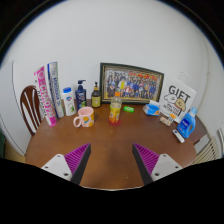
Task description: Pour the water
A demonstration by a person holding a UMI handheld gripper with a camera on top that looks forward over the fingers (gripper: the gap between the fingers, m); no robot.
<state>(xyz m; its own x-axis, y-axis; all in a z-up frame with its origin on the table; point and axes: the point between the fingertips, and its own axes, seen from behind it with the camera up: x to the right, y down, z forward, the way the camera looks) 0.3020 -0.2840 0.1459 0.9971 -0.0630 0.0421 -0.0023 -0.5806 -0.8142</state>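
Note:
A clear plastic bottle (116, 108) with a yellow label and reddish base stands upright near the middle of the wooden table (110, 145). Left of it sits a pale mug (84, 117) with a printed pattern. My gripper (112, 160) is open, its two purple-padded fingers (72, 159) spread wide well short of the bottle, with only bare tabletop between them. Nothing is held.
Along the back stand a framed group photo (131, 83), a dark blue bottle (81, 96), a white bottle (68, 101), a brown bottle (96, 95) and pink-and-white boxes (46, 92). A GIFT box (178, 98) and blue items (185, 124) sit right. A chair (31, 103) is at left.

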